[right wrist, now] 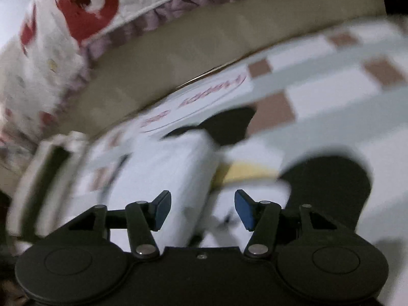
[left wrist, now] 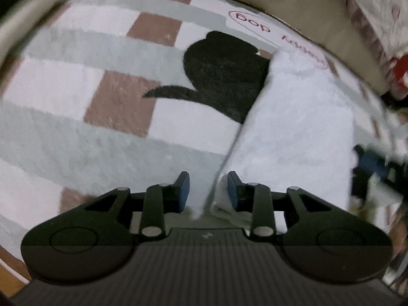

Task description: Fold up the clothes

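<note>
Left wrist view: the left claw [left wrist: 208, 191] stands parted, a folded white cloth [left wrist: 293, 132] edge between its blue pads, none pressing it. From the right wrist, the right claw [right wrist: 202, 210] gapes wide over the same blurred cloth, gripping nothing. It lies on a checked blanket [left wrist: 63, 140], toward the far edge, where a floral quilt [right wrist: 63, 58] hangs.

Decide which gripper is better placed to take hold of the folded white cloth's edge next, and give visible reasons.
Probably left. The left gripper is open astride the folded white cloth's edge. The right gripper is open over the cloth's flat top, with no edge clearly between its pads.
</note>
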A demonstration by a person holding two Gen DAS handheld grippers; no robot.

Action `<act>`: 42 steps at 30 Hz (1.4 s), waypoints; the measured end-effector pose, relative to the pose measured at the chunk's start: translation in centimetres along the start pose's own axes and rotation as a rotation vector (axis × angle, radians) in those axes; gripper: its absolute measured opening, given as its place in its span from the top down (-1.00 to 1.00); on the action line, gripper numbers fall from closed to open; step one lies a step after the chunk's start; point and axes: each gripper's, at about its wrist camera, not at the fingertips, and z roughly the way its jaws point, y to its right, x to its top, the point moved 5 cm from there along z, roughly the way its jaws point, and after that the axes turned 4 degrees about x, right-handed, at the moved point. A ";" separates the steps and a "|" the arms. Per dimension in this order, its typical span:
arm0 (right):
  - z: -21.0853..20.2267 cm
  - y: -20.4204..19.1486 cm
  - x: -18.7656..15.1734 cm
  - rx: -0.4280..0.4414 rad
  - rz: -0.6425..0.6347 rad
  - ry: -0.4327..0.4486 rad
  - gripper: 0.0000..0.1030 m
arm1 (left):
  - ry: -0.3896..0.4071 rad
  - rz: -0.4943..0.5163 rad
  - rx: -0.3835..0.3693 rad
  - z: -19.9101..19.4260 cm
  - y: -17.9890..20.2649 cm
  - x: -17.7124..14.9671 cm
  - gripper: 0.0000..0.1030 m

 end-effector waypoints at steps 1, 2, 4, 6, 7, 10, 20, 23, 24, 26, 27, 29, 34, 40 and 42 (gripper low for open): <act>-0.4 0.2 -1.0 0.042 0.053 -0.018 -0.20 | -0.008 -0.021 -0.027 0.0 0.0 0.0 0.38; -0.6 0.4 -2.1 0.077 0.096 -0.044 -0.20 | -0.019 -0.037 -0.051 0.1 0.1 -0.1 0.38; -0.6 0.4 -4.2 0.124 0.148 -0.099 -0.20 | -0.043 -0.058 -0.083 0.6 0.4 -0.3 0.37; -0.3 0.2 -5.8 0.149 0.163 -0.152 -0.20 | -0.049 -0.053 -0.079 0.8 0.6 -0.4 0.35; 0.1 -0.1 -6.6 0.153 0.160 -0.177 -0.20 | -0.048 -0.048 -0.075 0.9 0.7 -0.4 0.34; 0.9 -1.0 -8.0 0.203 0.171 -0.208 -0.22 | -0.050 -0.052 -0.075 1.0 0.7 -0.4 0.33; 4.8 -5.0 -6.9 0.222 0.277 -0.302 0.42 | -0.045 -0.250 -0.181 -0.2 -1.2 -1.0 0.19; 4.1 -5.1 -5.8 0.247 0.422 -0.298 0.48 | -0.070 -0.493 -0.291 0.4 -2.1 -3.2 0.18; 3.9 -5.0 -5.6 0.251 0.471 -0.297 0.48 | -0.083 -0.578 -0.332 0.7 -2.3 -4.0 0.18; 3.6 -5.2 -5.0 0.247 0.527 -0.295 0.48 | -0.083 -0.683 -0.393 0.9 -2.4 -4.9 0.18; 3.5 -5.4 -4.8 0.250 0.542 -0.292 0.48 | -0.071 -0.690 -0.409 0.7 -2.2 -4.8 0.17; 3.1 -5.7 -4.3 0.268 0.570 -0.277 0.48 | -0.039 -0.691 -0.435 0.2 -1.9 -4.7 0.13; 2.4 -6.6 -2.9 0.311 0.620 -0.235 0.48 | -0.044 -0.829 -0.586 0.1 -1.6 -5.2 0.04; 2.9 -8.4 -1.6 0.328 0.614 -0.244 0.48 | 0.045 -0.844 -0.597 -1.1 -2.1 -4.7 -0.10; 3.3 -9.2 -1.3 0.329 0.599 -0.257 0.48 | 0.093 -0.851 -0.594 -1.5 -2.4 -4.3 -0.10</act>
